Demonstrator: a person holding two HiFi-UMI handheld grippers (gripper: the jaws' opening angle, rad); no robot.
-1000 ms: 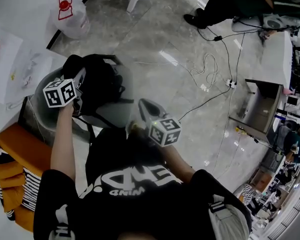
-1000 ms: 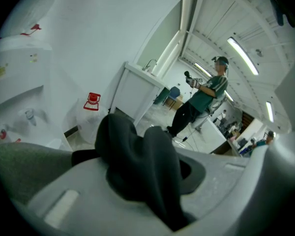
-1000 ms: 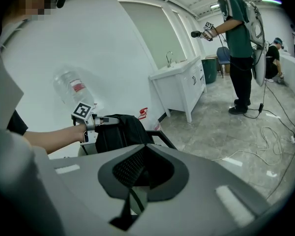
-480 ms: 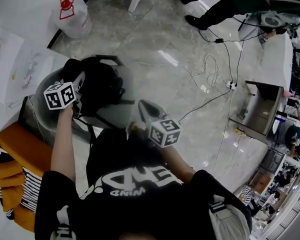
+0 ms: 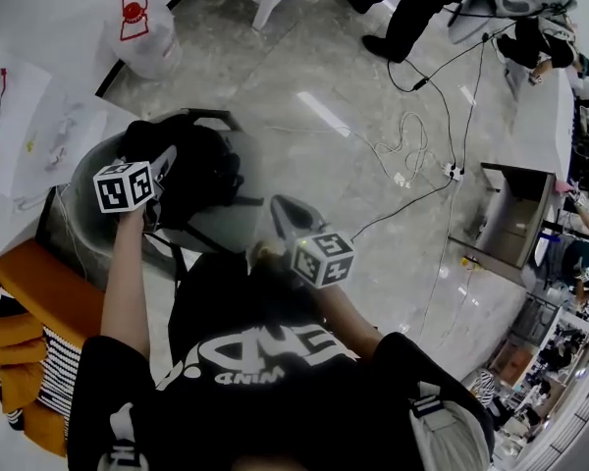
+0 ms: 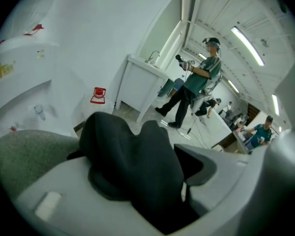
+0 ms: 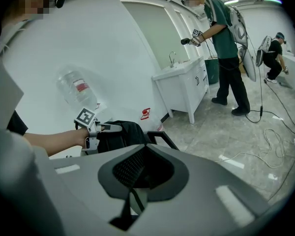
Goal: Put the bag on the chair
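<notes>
As L gripper (image 5: 160, 170) jaws open, bag (image 5: 208, 165) fabric between them

Black T-shirt (image 5: 265, 361), bottom centre of head view: white block lettering, seen upside down, not surely readable. Water jug (image 5: 137, 29), upper left: red label, print too small to read. Marker cube (image 5: 124, 185), left of centre, and second marker cube (image 5: 324, 258), centre: black-and-white square codes only. White sheet (image 5: 25, 116), far left: red and yellow marks, illegible.

bag (image 5: 201, 170) crowds chair (image 5: 79, 226), cables (image 5: 412, 130) cross floor (image 5: 304, 180)
</notes>
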